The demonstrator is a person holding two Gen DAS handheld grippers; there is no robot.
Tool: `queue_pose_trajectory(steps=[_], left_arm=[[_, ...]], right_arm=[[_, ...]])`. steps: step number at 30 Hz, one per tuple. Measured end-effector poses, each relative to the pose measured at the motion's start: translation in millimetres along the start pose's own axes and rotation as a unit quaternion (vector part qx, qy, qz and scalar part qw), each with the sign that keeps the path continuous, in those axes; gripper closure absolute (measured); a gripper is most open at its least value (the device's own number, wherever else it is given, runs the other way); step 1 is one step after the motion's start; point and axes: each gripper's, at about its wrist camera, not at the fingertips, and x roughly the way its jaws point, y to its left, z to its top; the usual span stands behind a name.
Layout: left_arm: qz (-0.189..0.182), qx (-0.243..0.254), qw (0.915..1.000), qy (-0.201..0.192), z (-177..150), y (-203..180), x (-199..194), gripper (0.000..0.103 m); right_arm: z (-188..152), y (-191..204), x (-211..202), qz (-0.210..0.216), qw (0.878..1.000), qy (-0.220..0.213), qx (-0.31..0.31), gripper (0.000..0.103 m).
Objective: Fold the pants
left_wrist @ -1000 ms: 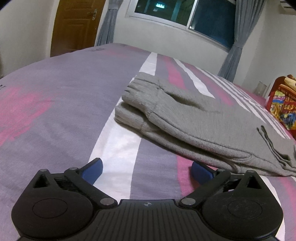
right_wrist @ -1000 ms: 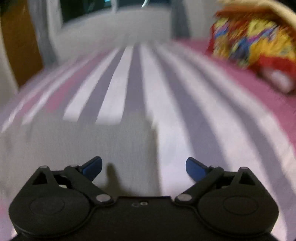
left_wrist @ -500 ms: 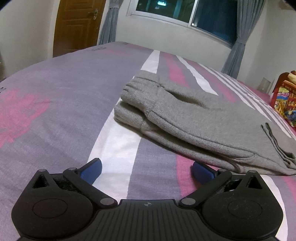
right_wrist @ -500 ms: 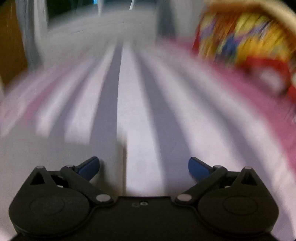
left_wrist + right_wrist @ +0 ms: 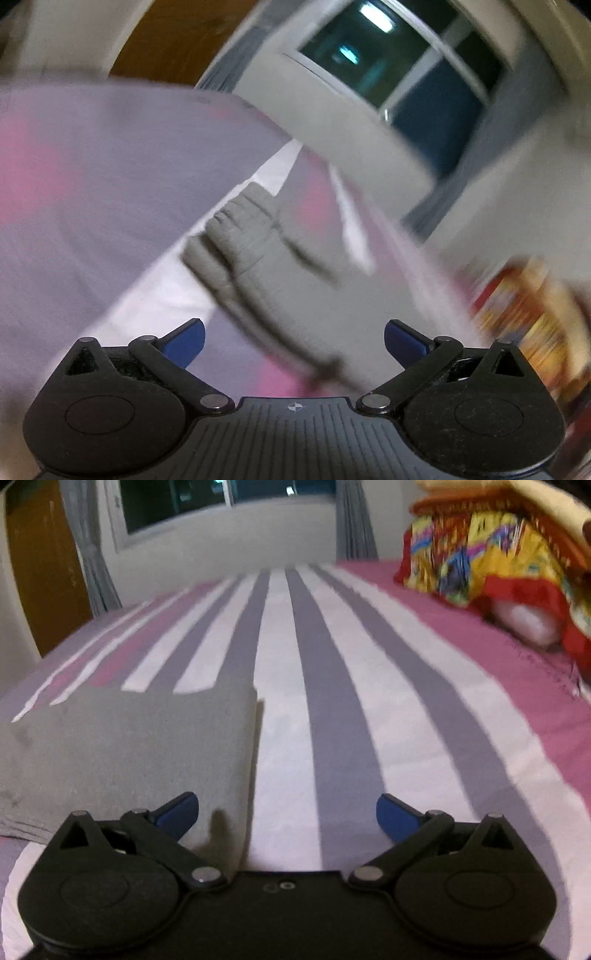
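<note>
One pair of grey pants [image 5: 280, 269] is lying folded on the bed [image 5: 92, 192], sitting straight ahead of the left tool [image 5: 293, 341], with the bunched waistband end pointing away up the bedspread. That view is tilting hard and smearing, so the finer edges are hard to make out. From the right tool [image 5: 286, 814] the same pants [image 5: 122, 749] are showing as a flat grey slab ahead and to its left, their right edge running just inside the left blue fingertip [image 5: 177, 812].

Both tools are sitting spread wide with nothing between the tips, hovering clear of the fabric as far as I can tell.

Plenty of open room: ahead and to the right of the right tool the striped bedspread [image 5: 332, 701] is lying bare, white, grey and pink bands running away toward the far wall. One colourful yellow-and-red bundle [image 5: 491, 554] is piling up far right by the bed's edge. One window [image 5: 399, 70] with grey curtains and one brown door [image 5: 40, 565] are sitting beyond. No readable writing anywhere.
</note>
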Motion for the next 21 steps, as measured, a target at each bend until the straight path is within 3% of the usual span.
queue_pose_trajectory(steps=[2, 5, 9, 12, 13, 14, 15, 17, 18, 19, 20, 21], left_arm=[[-0.013, -0.061, 0.998, 0.014, 4, 15, 14, 0.007], [0.018, -0.067, 0.9968, 0.039, 11, 28, 40, 0.028], [-0.02, -0.124, 0.9918, 0.022, 27, 51, 64, 0.028], [-0.04, -0.142, 0.9891, 0.004, 34, 56, 77, 0.032], [-0.026, -0.147, 0.9888, -0.004, 33, 55, 77, 0.066], [-0.031, -0.17, 0.9847, -0.021, 31, 55, 73, 0.067], [-0.064, -0.178, 0.9803, -0.057, 29, 51, 61, 0.067], [-0.093, -0.133, 0.9819, -0.097, 27, 36, 40, 0.067], [-0.077, -0.135, 0.9837, -0.09, 23, 42, 41, 0.067], [-0.03, -0.147, 0.987, -0.057, 18, 56, 50, 0.07], [-0.012, -0.161, 0.9863, -0.036, 13, 69, 57, 0.07], [-0.019, -0.158, 0.9864, -0.04, 15, 68, 56, 0.07]], right_arm=[[-9, 0, -3, -0.002, 1.0, -0.02, -0.016, 0.002], [-17, 0, -9, -0.007, 1.0, -0.022, -0.009, 0.002], [-15, -18, -4, 0.004, 0.998, -0.014, 0.058, 0.002], [-14, -22, 0, -0.003, 0.997, -0.012, 0.07, 0.002], [-15, -20, 1, -0.006, 0.998, -0.01, 0.066, 0.002], [-15, -18, 1, -0.01, 0.998, -0.01, 0.062, 0.002], [-15, -17, 1, -0.012, 0.998, -0.012, 0.059, 0.002], [-13, -19, 2, -0.01, 0.998, -0.015, 0.062, 0.002], [-13, -22, 1, -0.006, 0.997, -0.018, 0.069, 0.002], [-14, -23, -1, -0.005, 0.997, -0.019, 0.075, 0.002], [-14, -25, -1, -0.004, 0.997, -0.019, 0.081, 0.002], [-14, -25, -2, -0.005, 0.996, -0.018, 0.084, 0.002]])
